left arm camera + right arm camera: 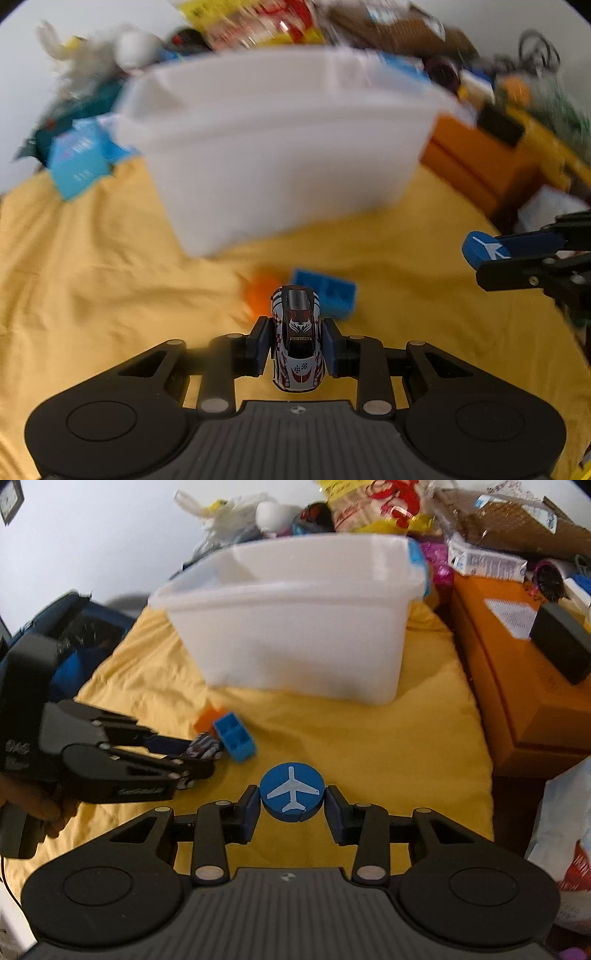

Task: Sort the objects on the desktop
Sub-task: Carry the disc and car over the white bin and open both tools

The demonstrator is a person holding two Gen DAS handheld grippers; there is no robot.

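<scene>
A small white toy car (297, 341) with red flame marks sits lengthwise in my left gripper (296, 341), whose blue pads press its two sides. From the right wrist view the same car (203, 747) shows at the tips of the left gripper (192, 757). My right gripper (291, 801) is shut on a round blue disc (291, 794) bearing a pale aeroplane; that disc (484, 249) also appears at the right edge of the left wrist view. A blue block (327, 295) (234, 738) and an orange piece (260, 293) (207, 716) lie on the yellow cloth (92, 277).
A white plastic tub (280, 147) (295, 627) stands open beyond the toys. An orange box (517, 683) with a dark case on top lines the right side. Bags, cartons and wrappers are piled behind the tub. A blue carton (79, 162) lies at the left.
</scene>
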